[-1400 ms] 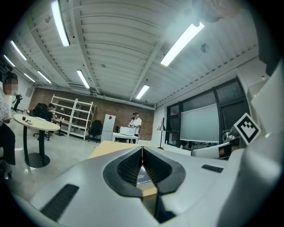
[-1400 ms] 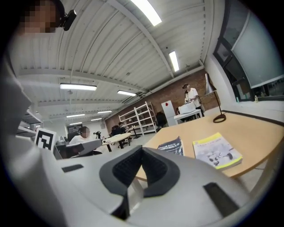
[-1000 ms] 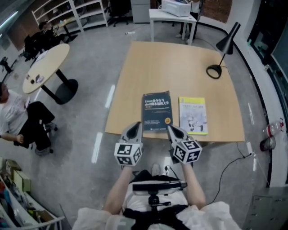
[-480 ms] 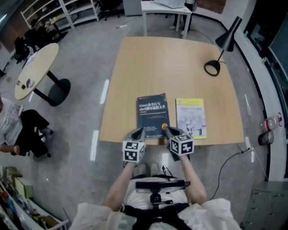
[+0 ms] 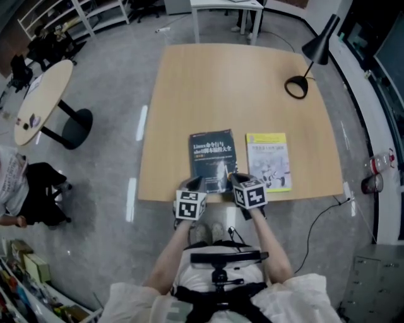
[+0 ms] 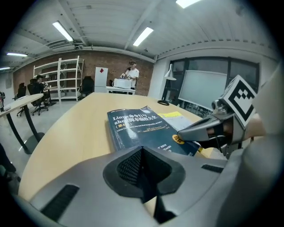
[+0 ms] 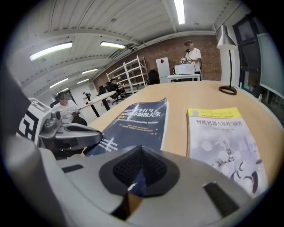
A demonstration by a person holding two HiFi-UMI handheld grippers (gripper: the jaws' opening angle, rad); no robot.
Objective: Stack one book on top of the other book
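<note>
A dark blue book (image 5: 213, 160) lies flat near the front edge of the wooden table (image 5: 240, 82). A yellow-and-white book (image 5: 269, 161) lies just to its right, with a narrow gap between them. My left gripper (image 5: 194, 184) is shut and empty, its tip at the blue book's near left corner. My right gripper (image 5: 232, 178) is also shut and empty, over the book's near right corner. The left gripper view has the blue book (image 6: 137, 126) just ahead of the shut left gripper (image 6: 142, 153). In the right gripper view both the blue book (image 7: 137, 119) and the yellow-and-white book (image 7: 222, 137) lie ahead of the shut right gripper (image 7: 140, 170).
A black desk lamp (image 5: 298, 85) stands at the table's far right. A round table (image 5: 38, 101) and a seated person (image 5: 12, 183) are on the left. A white table (image 5: 224, 5) is beyond the far edge. A cable (image 5: 322, 221) runs across the floor at the right.
Both grippers have come down and forward, from in front of the table edge to the blue book's near corners. Both stayed shut.
</note>
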